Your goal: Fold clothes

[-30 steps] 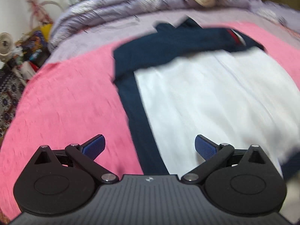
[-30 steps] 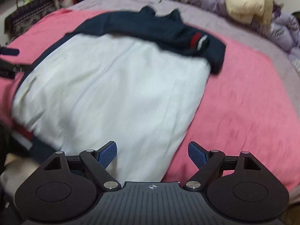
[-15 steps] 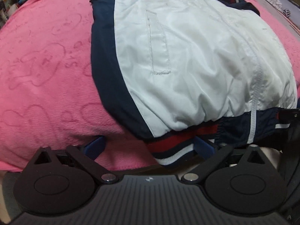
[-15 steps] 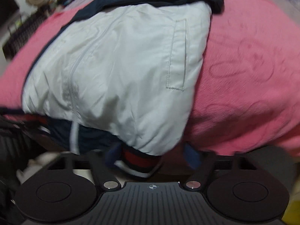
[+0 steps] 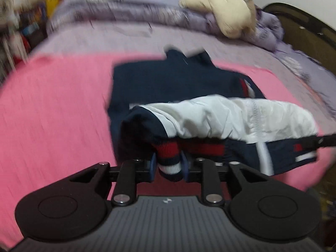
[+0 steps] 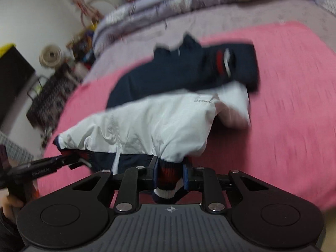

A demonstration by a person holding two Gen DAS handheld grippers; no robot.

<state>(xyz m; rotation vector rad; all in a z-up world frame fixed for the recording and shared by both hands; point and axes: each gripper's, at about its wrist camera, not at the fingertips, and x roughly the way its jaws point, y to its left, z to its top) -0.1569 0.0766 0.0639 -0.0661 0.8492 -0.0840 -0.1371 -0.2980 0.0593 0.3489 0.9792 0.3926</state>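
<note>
A white and navy jacket [image 5: 241, 115] with a red, white and navy ribbed hem lies on a pink blanket [image 5: 52, 115]. Its navy shoulders and collar rest flat farther back. My left gripper [image 5: 169, 164] is shut on the left corner of the ribbed hem and holds it above the blanket. My right gripper [image 6: 169, 175] is shut on the right corner of the hem of the same jacket [image 6: 157, 121]. The white lower part is lifted and bunched between the two grippers. The left gripper also shows at the left edge of the right wrist view [image 6: 71, 160].
The pink blanket [image 6: 294, 105] covers the near part of a bed. A lilac quilt [image 5: 130, 6] and a beige cushion [image 5: 222, 10] are heaped at the head. A fan [image 6: 51, 56] and cluttered shelves stand to the left of the bed.
Both grippers have shut on the ribbed hem corners and lifted the jacket's lower edge up and toward the collar. Before, they were open at the hem.
</note>
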